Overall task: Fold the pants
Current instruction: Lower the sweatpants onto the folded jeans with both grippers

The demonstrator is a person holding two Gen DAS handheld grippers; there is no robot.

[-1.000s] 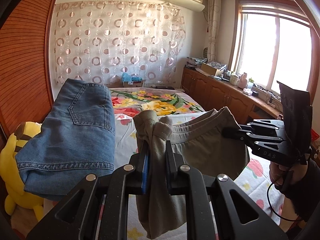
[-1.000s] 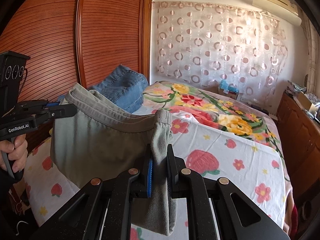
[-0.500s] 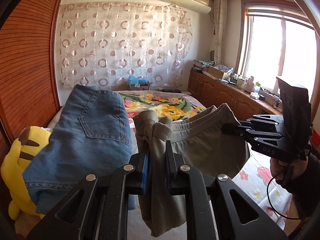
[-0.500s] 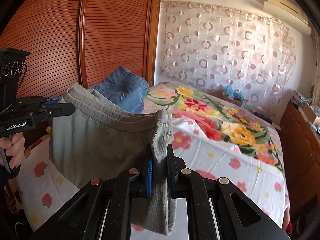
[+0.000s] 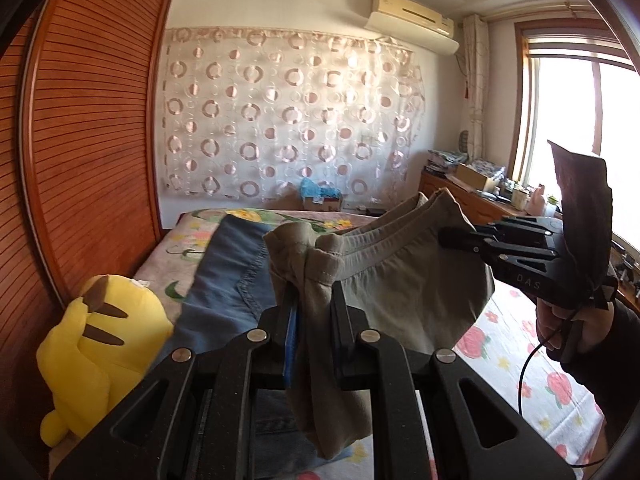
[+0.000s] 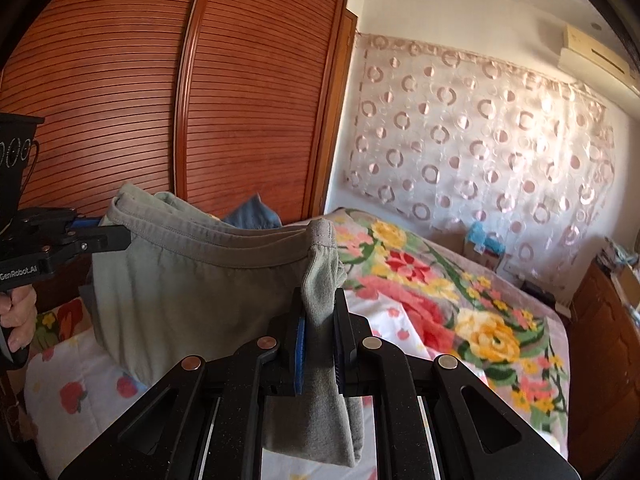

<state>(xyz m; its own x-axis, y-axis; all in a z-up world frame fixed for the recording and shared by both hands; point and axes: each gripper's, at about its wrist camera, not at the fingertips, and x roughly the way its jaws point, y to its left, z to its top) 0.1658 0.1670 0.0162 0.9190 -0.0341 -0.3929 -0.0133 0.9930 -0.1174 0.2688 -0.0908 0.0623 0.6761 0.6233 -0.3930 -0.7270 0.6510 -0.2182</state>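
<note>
Both of your tools hold the olive-grey pants (image 5: 404, 280) in the air above the bed (image 6: 472, 308), the waistband stretched between them. Your left gripper (image 5: 310, 304) pinches one bunched end of the waistband, with a tail of cloth hanging down through its jaws; your right gripper (image 6: 320, 320) pinches the other end in the same way. In the left wrist view the right gripper appears at the right edge, its tips closed on the band; in the right wrist view the left gripper appears at the left edge.

Step in hand, as a judgement: the garment is lifted and spread for laying out, and no fold has been set on the bed yet. The next move calls for lowering both ends evenly so that the cloth lands flat on a bare part of the sheet, clear of the blue jeans (image 5: 228, 280) lying on the bed near the wardrobe (image 6: 200, 100).

The pants are a soft, matte knit or brushed weave with a ribbed, stitched waistband; the body sags in a shallow curve. The jeans are stiffer denim with a visible seam. A yellow plush toy (image 5: 100, 352) sits beside them. The bed sheet is smooth and printed with flowers.
</note>
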